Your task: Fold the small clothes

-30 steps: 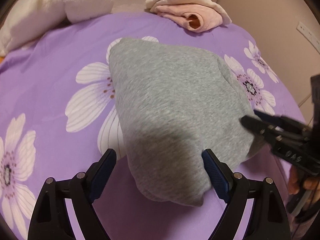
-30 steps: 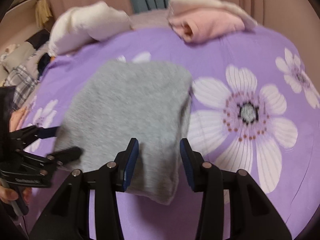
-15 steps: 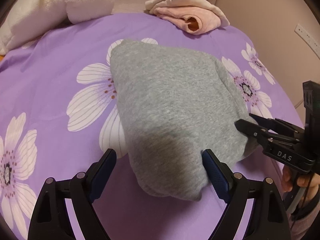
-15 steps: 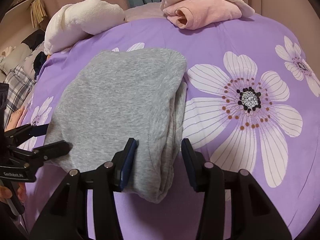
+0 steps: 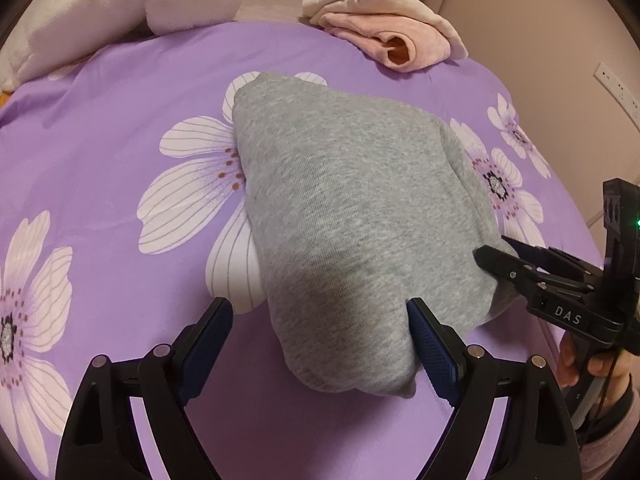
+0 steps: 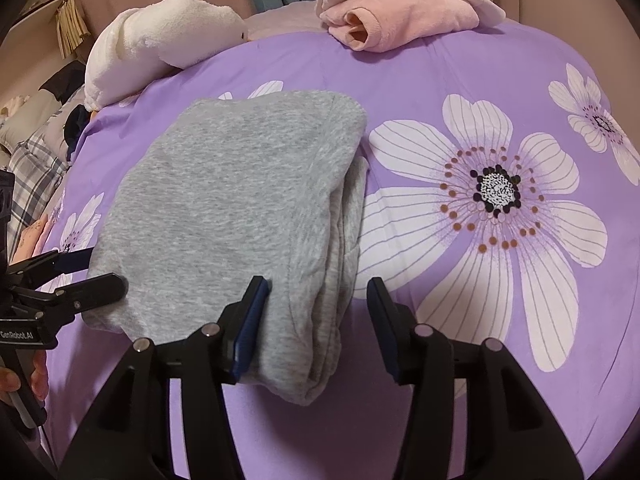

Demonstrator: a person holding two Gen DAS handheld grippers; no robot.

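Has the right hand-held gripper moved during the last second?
Yes. In the left wrist view, the right hand-held gripper sits farther from the grey garment, having withdrawn rightward.

Both views are lit warm and pretty even, kinda dim-ish indoor light with a pinkish cast. Soft shadow sits on the near end of the grey garment (image 5: pixel 352 216) in the left view. Heavy fisheye bending at the edges, dark vignette in all 4 corners. Focus is decent, no motion blur, no real glare on the sheet (image 6: pixel 460 80).
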